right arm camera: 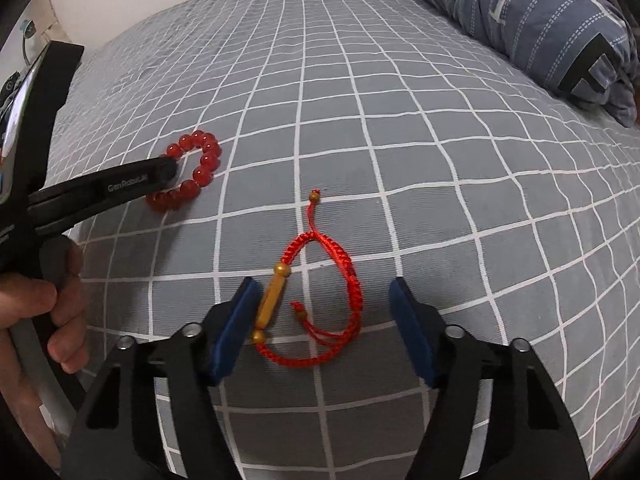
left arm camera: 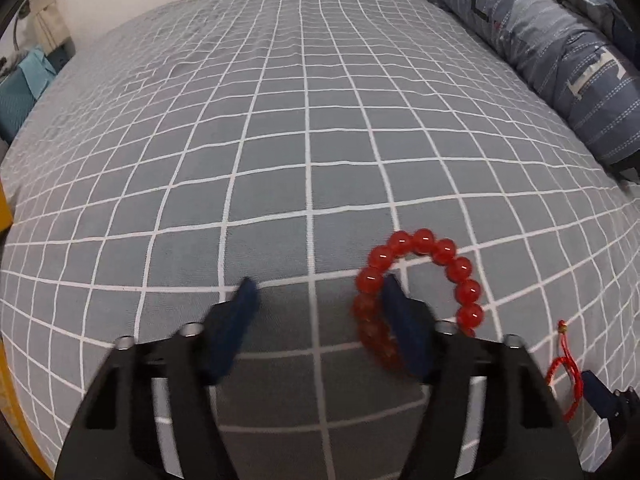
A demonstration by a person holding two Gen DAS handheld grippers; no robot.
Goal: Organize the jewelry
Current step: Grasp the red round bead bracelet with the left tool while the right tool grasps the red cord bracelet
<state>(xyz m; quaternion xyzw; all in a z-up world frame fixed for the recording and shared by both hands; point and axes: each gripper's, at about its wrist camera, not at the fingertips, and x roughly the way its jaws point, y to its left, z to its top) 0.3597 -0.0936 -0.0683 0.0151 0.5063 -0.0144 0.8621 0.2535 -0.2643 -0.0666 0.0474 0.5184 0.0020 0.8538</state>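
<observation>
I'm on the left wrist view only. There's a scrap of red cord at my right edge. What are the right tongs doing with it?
Observer: The right tongs straddle the red cord bracelet. Its whole loop lies flat between the pads, unpinched.
Operator: Anything on that cord besides thread?
Observer: A gold tube bead lies at the left pad, touching or nearly so. The other pad stands clear of the cord.
Operator: My near beads are blurred behind a finger. Is the ring whole?
Observer: On the red bead bracelet the near beads form an unbroken arc. One finger of the left tongs hides only the ring's left edge.
</observation>
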